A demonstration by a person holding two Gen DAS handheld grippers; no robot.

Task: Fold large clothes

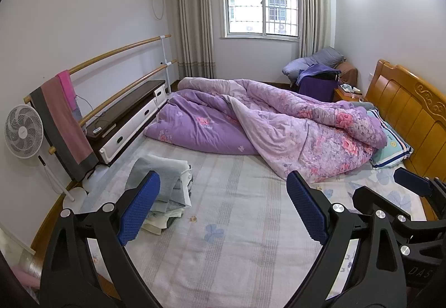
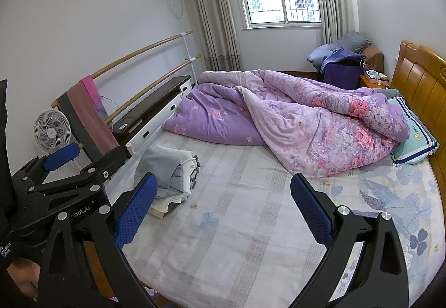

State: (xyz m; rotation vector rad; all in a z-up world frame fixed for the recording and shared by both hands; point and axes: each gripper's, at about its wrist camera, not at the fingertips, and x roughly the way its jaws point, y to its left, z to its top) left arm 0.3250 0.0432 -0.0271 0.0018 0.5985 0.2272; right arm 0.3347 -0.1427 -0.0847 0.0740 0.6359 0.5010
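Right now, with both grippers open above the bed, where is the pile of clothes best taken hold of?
Probably at the grey top layer's raised edge of the pile of clothes. It humps up loosely above the sheet, so the left gripper, nearest it, could come down from above and pinch that fold.

Open left tongs (image 1: 223,207) above bed sheet (image 1: 237,238), beside folded clothes (image 1: 164,182)
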